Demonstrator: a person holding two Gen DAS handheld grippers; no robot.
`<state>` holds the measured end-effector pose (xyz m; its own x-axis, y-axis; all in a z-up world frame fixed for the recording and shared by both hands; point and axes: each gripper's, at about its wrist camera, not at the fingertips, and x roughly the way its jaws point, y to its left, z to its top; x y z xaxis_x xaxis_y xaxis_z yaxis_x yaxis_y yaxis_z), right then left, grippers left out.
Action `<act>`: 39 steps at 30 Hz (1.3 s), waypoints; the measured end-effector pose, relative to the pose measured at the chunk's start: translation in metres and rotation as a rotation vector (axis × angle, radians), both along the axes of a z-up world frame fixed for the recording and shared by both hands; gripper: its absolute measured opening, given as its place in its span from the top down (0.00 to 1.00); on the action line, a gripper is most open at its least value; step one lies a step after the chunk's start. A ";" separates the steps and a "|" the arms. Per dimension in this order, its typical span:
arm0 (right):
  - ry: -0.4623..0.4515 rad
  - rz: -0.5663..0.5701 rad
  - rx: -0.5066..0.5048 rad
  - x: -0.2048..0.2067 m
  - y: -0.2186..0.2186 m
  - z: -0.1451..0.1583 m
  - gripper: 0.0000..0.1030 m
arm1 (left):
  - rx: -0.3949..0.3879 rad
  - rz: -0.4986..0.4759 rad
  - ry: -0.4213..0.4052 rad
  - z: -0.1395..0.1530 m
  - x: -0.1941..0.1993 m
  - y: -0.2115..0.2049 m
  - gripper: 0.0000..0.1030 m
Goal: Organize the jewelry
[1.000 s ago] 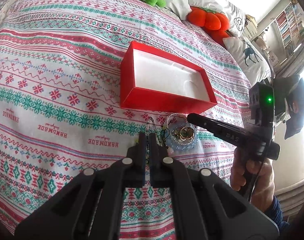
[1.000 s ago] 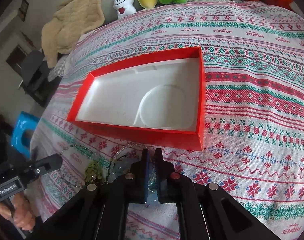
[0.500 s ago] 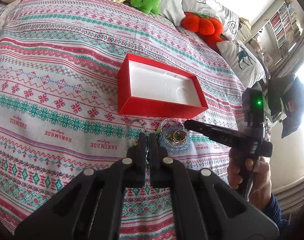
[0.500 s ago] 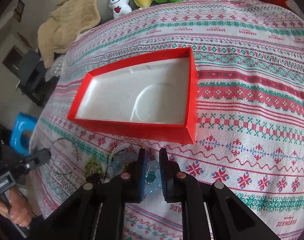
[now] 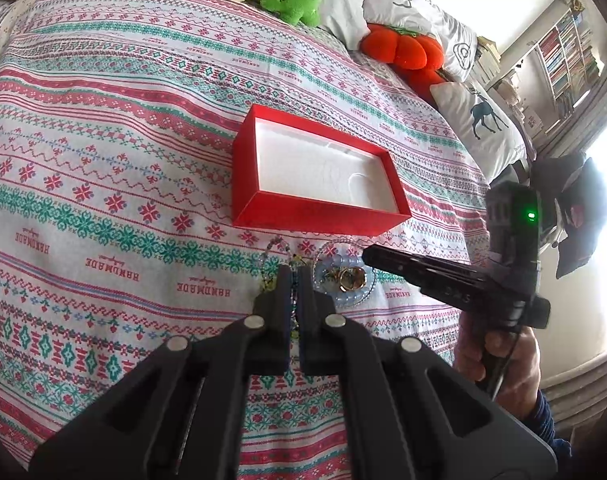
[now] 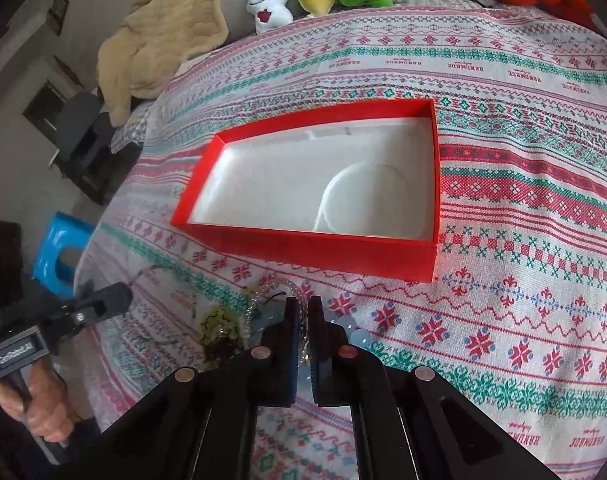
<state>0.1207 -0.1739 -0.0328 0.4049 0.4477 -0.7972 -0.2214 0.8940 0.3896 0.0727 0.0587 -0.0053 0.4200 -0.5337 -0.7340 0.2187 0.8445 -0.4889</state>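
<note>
Both grippers nearly closed over the jewelry pile on the bed, red box empty beyond them.

Left gripper (image 5: pixel 292 280): jaws almost together, a thin beaded strand (image 5: pixel 292 312) seen in the narrow gap; whether it is clamped cannot be told. Just right of its tips lies the pale blue bead bracelet (image 5: pixel 345 280) ringing gold rings (image 5: pixel 351 277). Right gripper (image 6: pixel 302 312): jaws closing to a slit, a fine chain (image 6: pixel 302 332) showing between the pads; a firm hold cannot be confirmed. A yellow-green trinket (image 6: pixel 220 326) lies just left of its tips. The red box (image 6: pixel 303 250) sits ahead of both grippers, on the patterned bedspread (image 6: pixel 523 320).
</note>
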 end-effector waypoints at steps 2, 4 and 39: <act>-0.025 0.003 0.021 -0.007 0.001 0.013 0.96 | -0.002 -0.005 -0.007 0.003 -0.002 -0.001 0.97; -0.046 0.015 0.043 -0.015 0.001 0.024 0.96 | 0.002 -0.009 -0.017 0.006 -0.004 -0.002 0.97; -0.187 -0.021 0.039 0.022 0.005 0.068 0.96 | -0.011 -0.015 -0.083 0.025 0.071 -0.049 0.97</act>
